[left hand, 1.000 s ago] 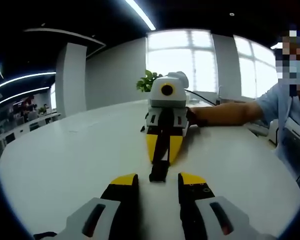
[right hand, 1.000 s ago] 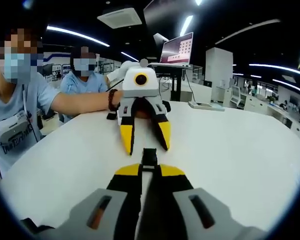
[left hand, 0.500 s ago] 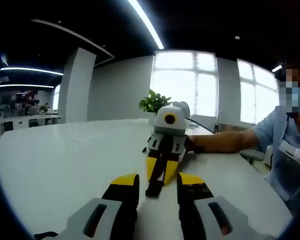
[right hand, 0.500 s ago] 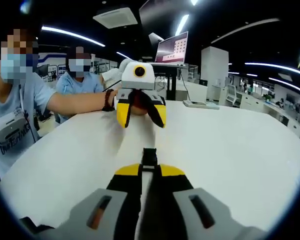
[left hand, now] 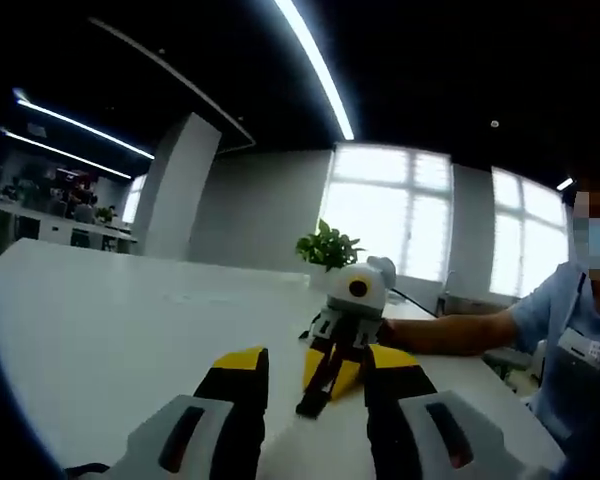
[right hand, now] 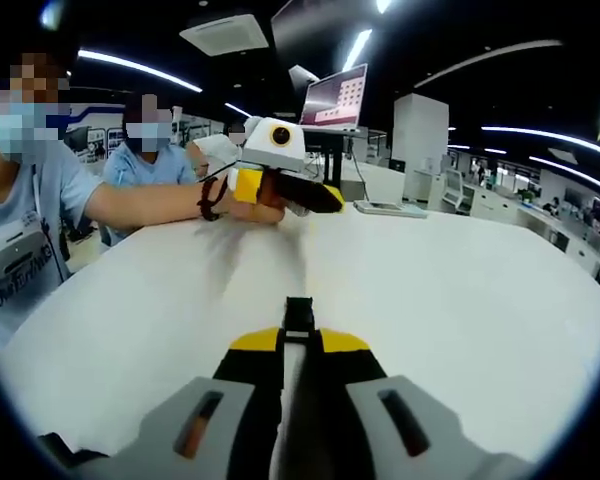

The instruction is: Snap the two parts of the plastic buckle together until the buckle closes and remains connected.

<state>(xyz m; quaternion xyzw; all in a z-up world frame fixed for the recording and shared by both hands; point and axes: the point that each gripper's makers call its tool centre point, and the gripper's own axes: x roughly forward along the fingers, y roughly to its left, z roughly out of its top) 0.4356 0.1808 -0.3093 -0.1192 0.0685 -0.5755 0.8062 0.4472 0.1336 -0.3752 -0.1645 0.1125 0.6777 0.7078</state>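
Note:
The black plastic buckle [right hand: 298, 312] sticks out just past the yellow tips of my right gripper [right hand: 300, 336], which is shut on it. In the left gripper view the same buckle [left hand: 310, 402] reads as one long black piece slanting down from the right gripper [left hand: 330, 378] toward the white table; I cannot make out its join. My left gripper [left hand: 316, 356] is open with nothing between its jaws and sits back from the buckle. In the right gripper view the left gripper [right hand: 285, 195] is raised above the far side of the table, jaws apart.
The round white table [right hand: 460, 290] spreads wide around the buckle. A person's arm [right hand: 150, 205] reaches in from the left and a second person sits behind. A laptop on a stand [right hand: 342, 97] and a flat device [right hand: 390, 208] are at the far edge. A potted plant [left hand: 328, 246] stands behind.
My left gripper has lifted and drawn back from the buckle, and its view has tilted upward. The right gripper has stayed put, still shut on the buckle.

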